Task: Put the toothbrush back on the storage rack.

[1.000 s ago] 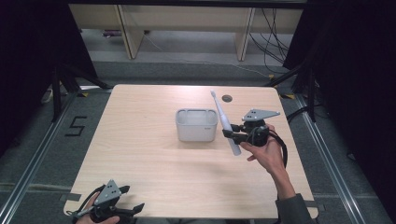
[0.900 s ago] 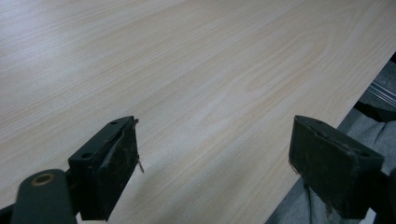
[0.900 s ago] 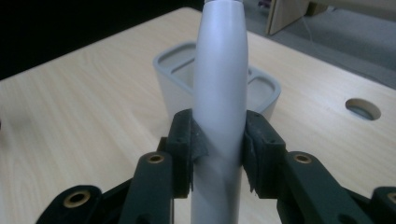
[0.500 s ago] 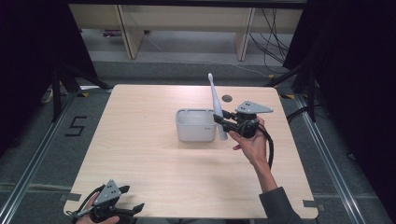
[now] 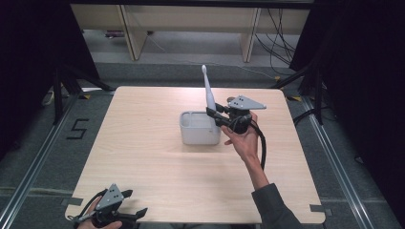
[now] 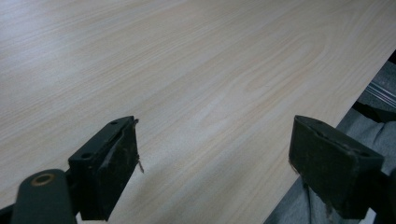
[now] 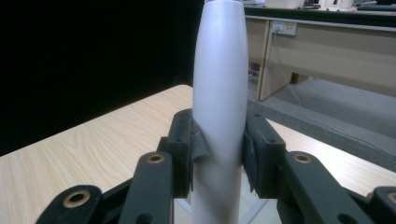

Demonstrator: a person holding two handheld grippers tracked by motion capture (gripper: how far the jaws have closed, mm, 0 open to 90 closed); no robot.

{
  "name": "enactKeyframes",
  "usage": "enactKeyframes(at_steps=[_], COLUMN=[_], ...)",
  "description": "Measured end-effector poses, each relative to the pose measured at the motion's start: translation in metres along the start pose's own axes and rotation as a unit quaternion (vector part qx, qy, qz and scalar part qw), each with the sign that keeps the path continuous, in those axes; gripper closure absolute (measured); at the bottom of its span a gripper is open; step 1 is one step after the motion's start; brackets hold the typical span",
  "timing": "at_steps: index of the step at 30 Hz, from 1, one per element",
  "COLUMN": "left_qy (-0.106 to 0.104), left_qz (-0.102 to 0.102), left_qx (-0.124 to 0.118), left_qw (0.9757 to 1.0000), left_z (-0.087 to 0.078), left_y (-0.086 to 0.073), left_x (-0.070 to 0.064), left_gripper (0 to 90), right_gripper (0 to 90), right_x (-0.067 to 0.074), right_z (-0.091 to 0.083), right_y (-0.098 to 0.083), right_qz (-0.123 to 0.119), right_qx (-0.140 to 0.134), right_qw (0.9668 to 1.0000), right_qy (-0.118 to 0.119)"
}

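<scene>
Left gripper [image 5: 125, 214] rests at the near left corner of the bench [image 5: 143, 162], fingers [image 6: 109, 172] spread wide, nothing between them. At bench centre stands a white rectangular container [image 5: 199, 129]. Just right of it, the right gripper [image 5: 213, 114] has its fingers [image 7: 187, 149] clenched on the handle of a white electric toothbrush [image 5: 208, 95], held upright, brush head up, lower end over the container's right edge.

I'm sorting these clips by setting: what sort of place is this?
Probably a lab or office recording bay: a bare wooden table between black curtains, floor tape marked 5, and desks with trailing cables behind.
</scene>
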State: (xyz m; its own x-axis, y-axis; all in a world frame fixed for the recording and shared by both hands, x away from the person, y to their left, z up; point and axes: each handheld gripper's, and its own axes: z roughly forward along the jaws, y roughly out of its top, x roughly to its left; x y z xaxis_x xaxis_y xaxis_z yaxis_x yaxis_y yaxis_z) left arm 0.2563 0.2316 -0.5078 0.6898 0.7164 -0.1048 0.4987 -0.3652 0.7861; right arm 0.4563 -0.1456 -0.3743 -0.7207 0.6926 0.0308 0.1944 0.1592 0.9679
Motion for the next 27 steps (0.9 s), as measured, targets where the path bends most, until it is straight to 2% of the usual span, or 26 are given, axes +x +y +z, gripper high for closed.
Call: enactKeyframes(at_steps=[5,7,10,13,14,16,18,23,24,27], left_qy=[0.000,0.000,-0.001,-0.001,-0.007,-0.007,-0.007,-0.007,-0.002,-0.002], left_qz=[0.000,-0.002,-0.002,-0.001,-0.012,-0.012,-0.012,-0.013,-0.001,-0.003], left_qx=[0.000,-0.002,-0.002,-0.001,-0.010,-0.009,-0.010,-0.010,0.000,-0.001], left_qw=[1.0000,1.0000,1.0000,1.0000,0.9999,0.9999,0.9999,0.9998,1.0000,1.0000], left_z=[0.000,0.000,0.000,0.000,0.001,0.001,0.001,0.001,0.000,0.000], left_y=[0.000,0.000,0.000,0.000,0.000,0.000,0.000,0.000,0.000,0.000], left_x=[0.000,0.000,0.000,0.000,-0.002,-0.002,-0.002,-0.002,0.000,0.000], left_gripper=[15.1,15.1,15.1,15.1,15.0,15.0,15.0,15.0,15.0,15.0], right_gripper=[66.7,66.7,66.7,66.7,66.7,66.7,66.7,66.7,66.7,66.7], right_x=[0.002,0.003,0.002,0.004,0.004,0.003,0.001,-0.002,-0.003,-0.005], right_z=[0.004,0.007,0.010,0.013,0.016,0.017,0.021,0.031,0.035,0.039], right_y=[0.001,0.002,0.005,0.007,0.009,0.010,0.010,0.007,0.006,0.005], right_qz=[-0.006,-0.001,-0.011,-0.003,-0.003,-0.008,-0.004,0.000,0.004,0.003], right_qx=[-0.003,-0.006,-0.009,-0.009,-0.010,-0.013,-0.013,-0.013,-0.014,-0.014], right_qw=[0.9999,1.0000,0.9999,0.9999,0.9999,0.9998,0.9999,0.9998,0.9998,0.9997], right_qy=[-0.009,0.002,-0.008,-0.001,-0.004,-0.013,-0.004,-0.013,-0.014,-0.017])
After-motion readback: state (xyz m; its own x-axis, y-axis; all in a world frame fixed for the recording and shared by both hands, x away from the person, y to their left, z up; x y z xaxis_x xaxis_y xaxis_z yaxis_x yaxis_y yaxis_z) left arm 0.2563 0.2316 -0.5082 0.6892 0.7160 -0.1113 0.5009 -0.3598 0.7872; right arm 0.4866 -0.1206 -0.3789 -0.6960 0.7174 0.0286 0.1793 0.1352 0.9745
